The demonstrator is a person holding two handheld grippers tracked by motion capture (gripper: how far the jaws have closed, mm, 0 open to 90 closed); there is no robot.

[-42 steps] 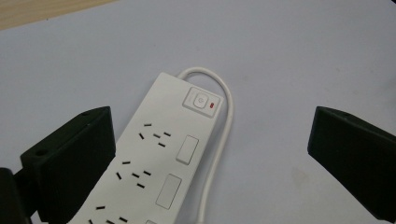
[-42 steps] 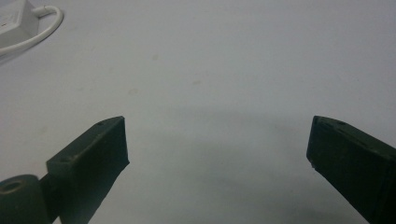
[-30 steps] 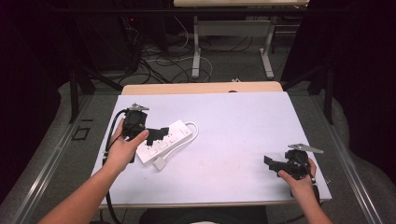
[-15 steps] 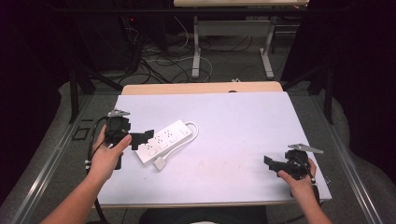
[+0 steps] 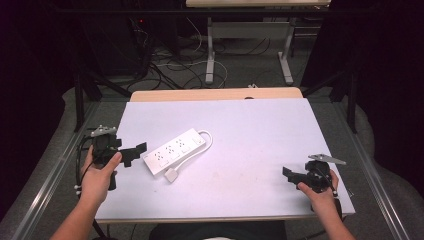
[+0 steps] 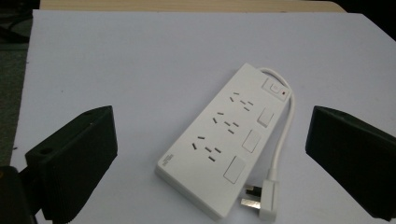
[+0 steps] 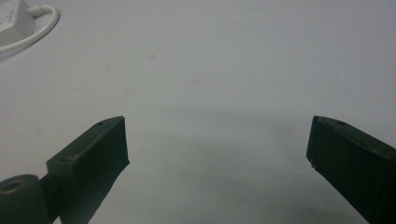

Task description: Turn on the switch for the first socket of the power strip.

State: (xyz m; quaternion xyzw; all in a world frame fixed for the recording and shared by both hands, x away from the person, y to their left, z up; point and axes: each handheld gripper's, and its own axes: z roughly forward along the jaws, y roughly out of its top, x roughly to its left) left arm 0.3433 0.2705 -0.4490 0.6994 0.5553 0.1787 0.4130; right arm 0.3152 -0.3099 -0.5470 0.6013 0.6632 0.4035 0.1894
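A white power strip [image 5: 175,150] [image 6: 227,138] lies diagonally on the white table [image 5: 250,135], left of centre, with its cord looped along one side and its plug [image 5: 171,175] [image 6: 261,201] beside its near end. My left gripper [image 5: 132,152] [image 6: 210,158] is open, held just left of the strip and apart from it, its jaws pointing toward it. My right gripper [image 5: 290,175] [image 7: 217,158] is open over bare table near the front right corner, nothing between its jaws. A corner of the strip with its cord [image 7: 29,26] lies far off at upper left in the right gripper view.
A wooden strip [image 5: 215,94] borders the table's far edge. Beyond it stand desk legs [image 5: 210,55] and loose cables [image 5: 170,65] on the floor. Metal rails [image 5: 45,185] run along both sides of the table.
My left gripper has let go of the power strip and drawn back to the left, away from it. The strip stays where it lay. The right gripper has not moved.
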